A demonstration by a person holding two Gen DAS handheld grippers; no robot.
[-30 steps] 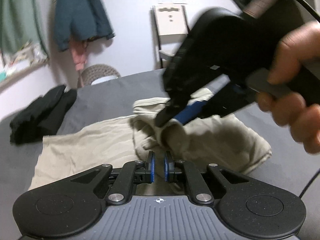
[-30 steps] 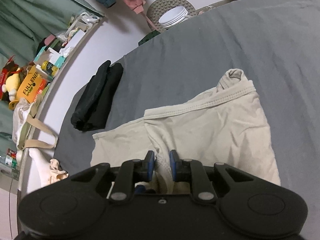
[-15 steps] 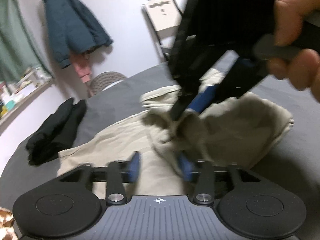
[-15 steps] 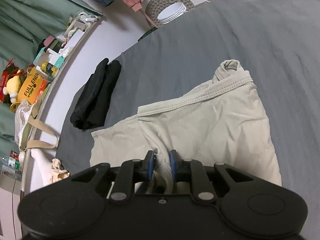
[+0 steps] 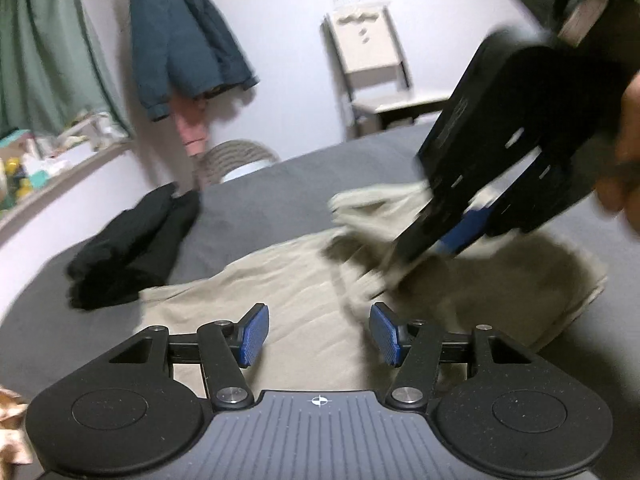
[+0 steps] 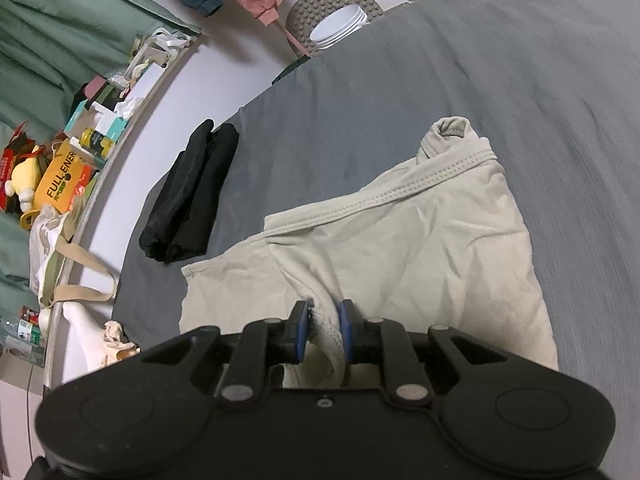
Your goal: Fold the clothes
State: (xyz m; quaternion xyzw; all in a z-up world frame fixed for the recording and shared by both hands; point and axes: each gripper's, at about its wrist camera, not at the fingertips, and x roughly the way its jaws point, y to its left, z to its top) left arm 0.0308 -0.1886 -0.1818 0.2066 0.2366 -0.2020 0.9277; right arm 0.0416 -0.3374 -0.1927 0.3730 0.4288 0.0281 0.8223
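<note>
Grey bedding (image 6: 400,92) covers the whole work surface, and on it, off toward the wall side, lies a folded black garment (image 6: 188,196), well apart from the beige garment (image 6: 420,248) at the middle. A ledge (image 6: 120,128) along the wall is crowded with boxes and small packets, among them an orange packet (image 6: 60,182) and a yellow soft toy (image 6: 24,176); a cloth tote bag (image 6: 60,264) hangs just below it. On the wall hangs a dark teal jacket (image 5: 180,36) over something pink, beside a green curtain (image 5: 44,48), and a pale chair (image 5: 372,56) stands farther back. On the floor near the bed's edge a round grey mat (image 6: 332,12) carries a stack of white bowls (image 6: 340,26) (what is in them cannot be seen).

The beige garment is partly doubled over itself, its ribbed hem running slantwise across the right wrist view, a bunched corner pointing away from the camera; its long axis runs roughly from the black garment's side toward the other edge of the bed.

The right gripper (image 6: 324,330) is closed tight on a bunched fold of the beige cloth, lifting it; in the left wrist view it is blurred, gripped by a hand (image 5: 628,152). The left gripper (image 5: 320,334) stands wide apart with nothing between its blue pads, over the flat part of the cloth.
</note>
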